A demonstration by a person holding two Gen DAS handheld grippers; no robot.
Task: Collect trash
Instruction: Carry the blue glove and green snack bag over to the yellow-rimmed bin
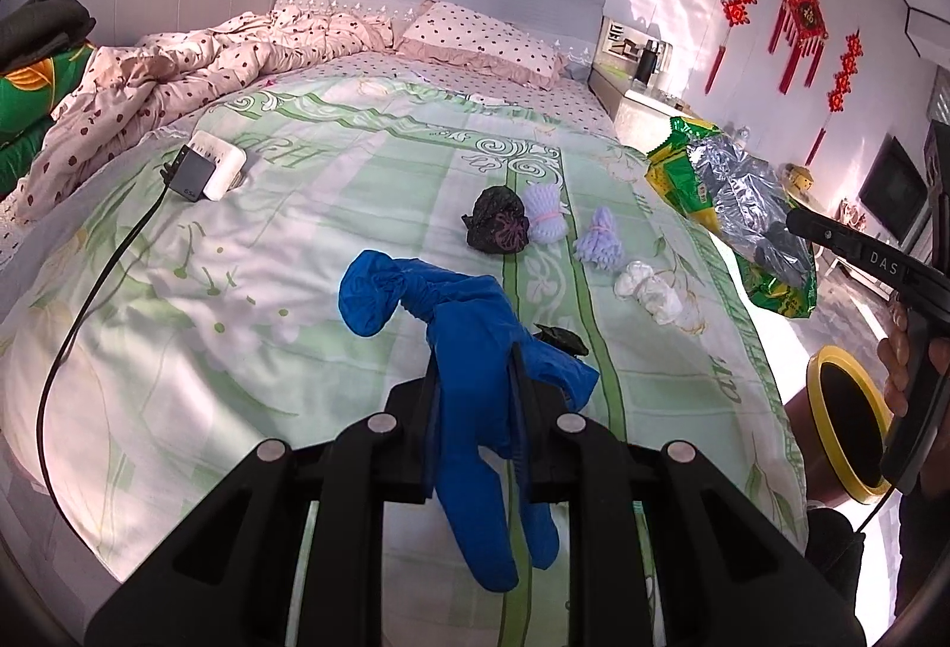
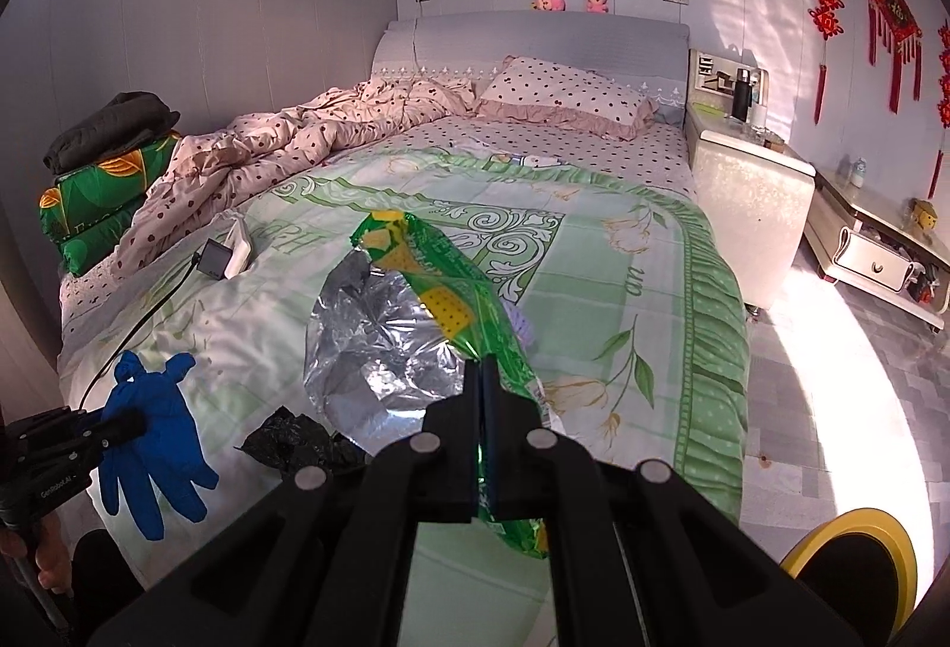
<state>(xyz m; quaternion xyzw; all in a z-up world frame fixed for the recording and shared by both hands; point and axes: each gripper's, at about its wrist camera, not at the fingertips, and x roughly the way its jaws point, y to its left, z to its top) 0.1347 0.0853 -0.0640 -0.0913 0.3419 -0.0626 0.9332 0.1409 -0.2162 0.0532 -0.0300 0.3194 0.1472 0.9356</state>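
Left gripper [image 1: 475,380] has its jaws clenched on a blue rubber glove [image 1: 469,350], glove lifted clear of the bed [image 1: 297,231], cuff flopped forward and fingers dangling below the jaws. Right gripper [image 2: 482,409] jaws clamped tight on a green snack wrapper [image 2: 427,291], silver lining showing, held up above the bedspread on the bed's right side. Still lying on the bed: a crumpled black plastic bag [image 1: 497,228], two lilac foam nets [image 1: 549,213] just beside it, one touching the bag, a white wad [image 1: 650,291] further right, and a small black scrap [image 1: 561,338] just behind the glove. A white power strip with charger [image 1: 211,169] sits on the bed's left side, cable trailing off the edge. Yellow-rimmed bin [image 1: 843,421] on the floor at the bed's right, near the right hand [image 1: 908,356].
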